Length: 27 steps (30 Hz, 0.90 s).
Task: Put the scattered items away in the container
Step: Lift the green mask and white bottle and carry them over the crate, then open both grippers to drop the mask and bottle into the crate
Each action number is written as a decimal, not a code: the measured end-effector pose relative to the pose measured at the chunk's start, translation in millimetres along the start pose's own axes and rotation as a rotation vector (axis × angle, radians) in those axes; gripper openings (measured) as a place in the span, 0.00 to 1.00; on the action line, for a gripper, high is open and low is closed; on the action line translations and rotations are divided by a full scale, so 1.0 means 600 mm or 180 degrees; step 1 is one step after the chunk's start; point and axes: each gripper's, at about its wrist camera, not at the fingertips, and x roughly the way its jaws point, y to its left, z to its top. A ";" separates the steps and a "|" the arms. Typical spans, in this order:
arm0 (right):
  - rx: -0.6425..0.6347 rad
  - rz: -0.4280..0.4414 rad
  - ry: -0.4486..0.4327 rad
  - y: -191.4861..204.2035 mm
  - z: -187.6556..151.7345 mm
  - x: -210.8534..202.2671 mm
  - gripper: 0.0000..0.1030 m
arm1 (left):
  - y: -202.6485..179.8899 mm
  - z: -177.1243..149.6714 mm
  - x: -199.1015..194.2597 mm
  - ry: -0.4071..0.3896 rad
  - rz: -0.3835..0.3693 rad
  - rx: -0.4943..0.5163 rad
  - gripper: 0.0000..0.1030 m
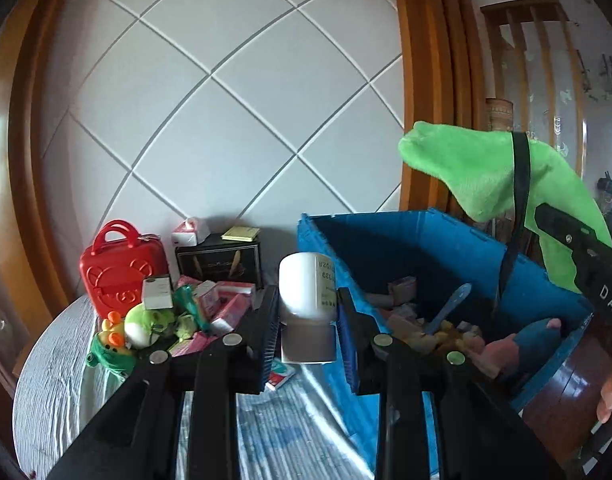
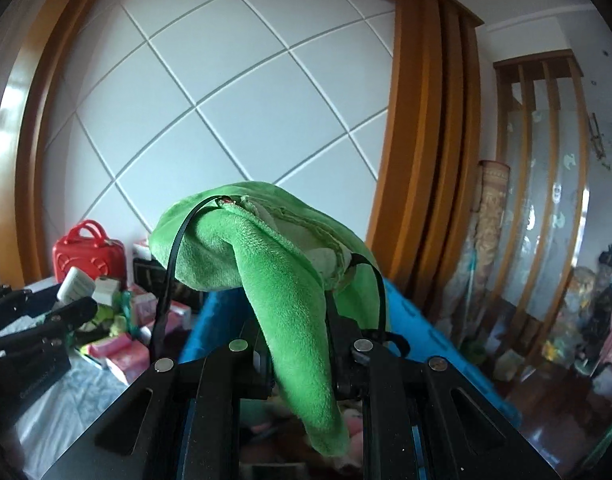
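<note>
My left gripper (image 1: 307,312) is shut on a white plastic bottle (image 1: 307,292), held above the bed beside the left wall of the blue crate (image 1: 385,240). My right gripper (image 2: 298,344) is shut on a green plush item with a black strap (image 2: 266,248), held over the blue crate (image 2: 417,320); it also shows in the left wrist view (image 1: 485,168). The crate holds several small items, among them a blue spoon (image 1: 451,306). Scattered pink boxes (image 1: 226,308) and green plush toys (image 1: 146,324) lie on the bed to the left.
A red toy suitcase (image 1: 120,268) and a black box (image 1: 220,260) with a yellow pad and a tissue pack stand at the wall. The white-tiled headboard is behind. Wooden floor and a slatted screen (image 2: 545,200) lie to the right of the crate.
</note>
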 end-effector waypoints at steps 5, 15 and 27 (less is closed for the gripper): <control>-0.0205 0.0073 0.0319 -0.126 -0.031 0.073 0.17 | -0.147 0.022 0.072 0.0324 -0.0056 -0.0023 0.26; -0.0593 0.0679 0.1744 -0.223 -0.125 0.262 0.17 | -0.300 0.007 0.292 0.1868 -0.0054 0.0337 0.26; -0.0692 0.0926 0.2816 -0.224 -0.194 0.358 0.17 | -0.326 -0.056 0.379 0.2819 -0.0233 0.0345 0.26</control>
